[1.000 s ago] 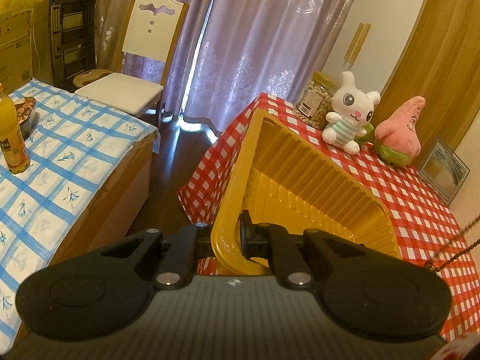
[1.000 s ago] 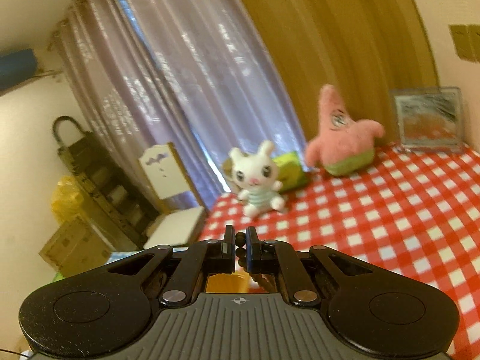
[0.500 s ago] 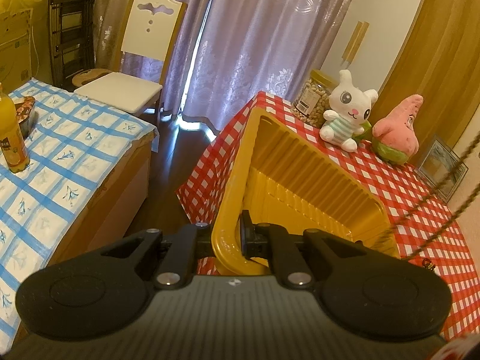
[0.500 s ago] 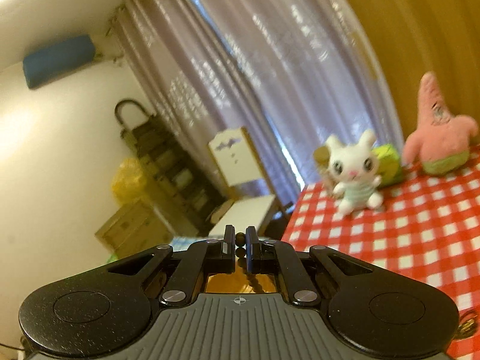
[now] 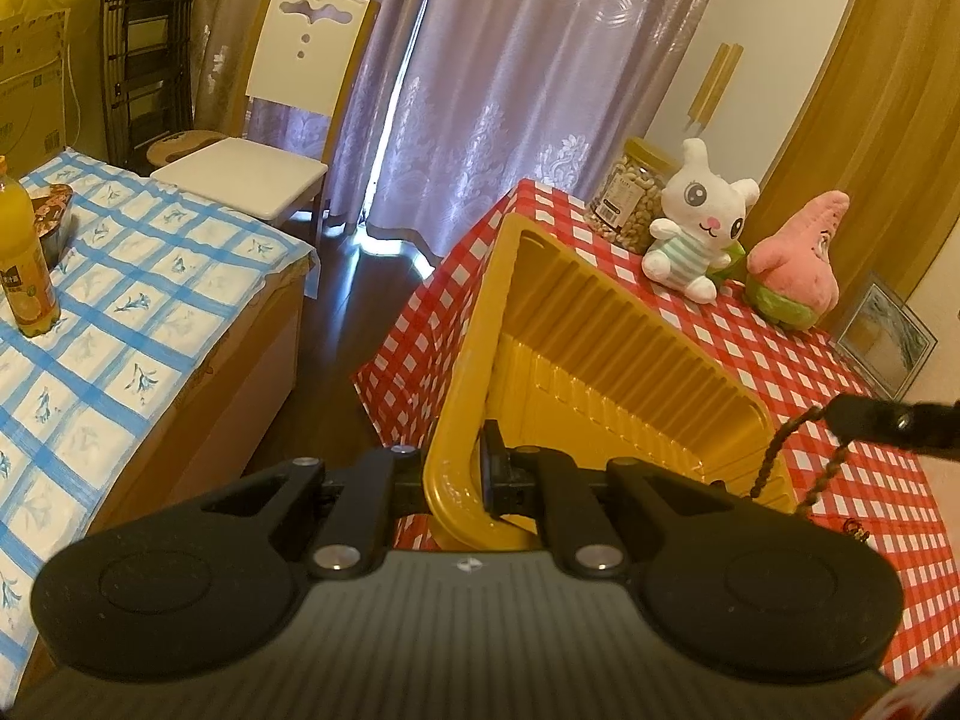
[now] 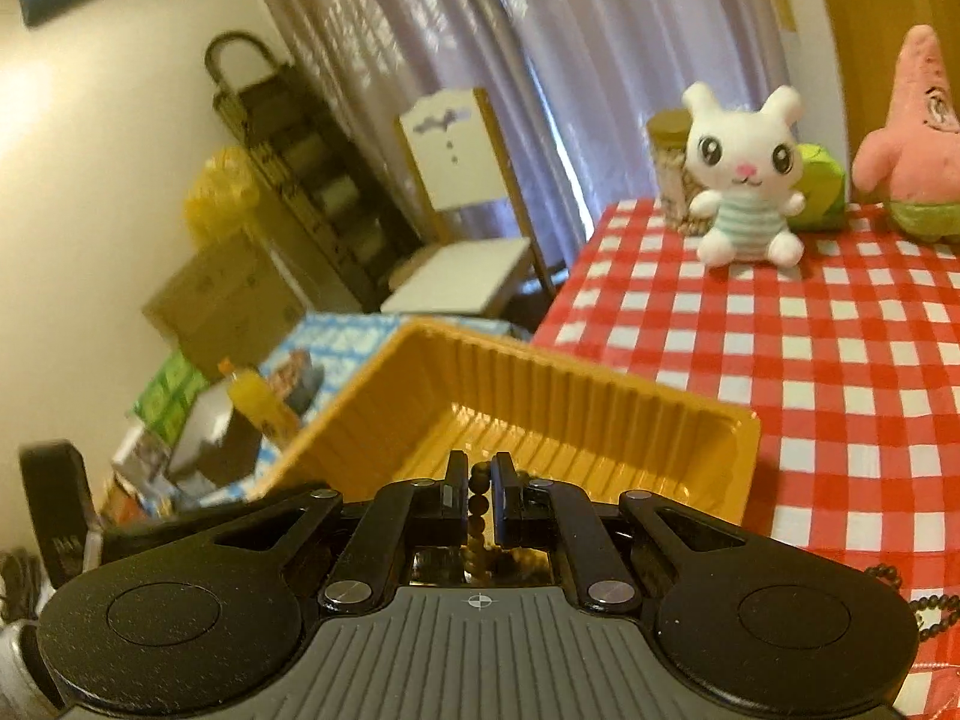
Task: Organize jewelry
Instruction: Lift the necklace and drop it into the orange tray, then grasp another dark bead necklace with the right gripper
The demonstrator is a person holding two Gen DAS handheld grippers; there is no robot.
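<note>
A yellow ribbed plastic tray (image 5: 600, 348) is tilted over the left edge of the red checked table (image 5: 780, 360). My left gripper (image 5: 462, 474) is shut on its near rim. In the right wrist view my right gripper (image 6: 479, 474) hovers over the tray (image 6: 540, 384), and a brown bead chain (image 6: 478, 501) runs between its jaws. Those jaws are opening, with the beads still between them. The left wrist view shows the right gripper's finger (image 5: 888, 420) at the tray's right end, the chain (image 5: 774, 450) dangling from it in two strands.
A white bunny plush (image 5: 699, 228), a pink star plush (image 5: 798, 264), a jar of nuts (image 5: 627, 192) and a picture frame (image 5: 888, 339) stand at the table's back. A black bead chain (image 6: 936, 612) lies at right. To the left are a blue checked table with a juice bottle (image 5: 24, 264) and a chair (image 5: 258, 174).
My right gripper has swung left and down until it hangs over the tray, and its finger and the dangling chain have come into the left wrist view. The left gripper and tray have not moved.
</note>
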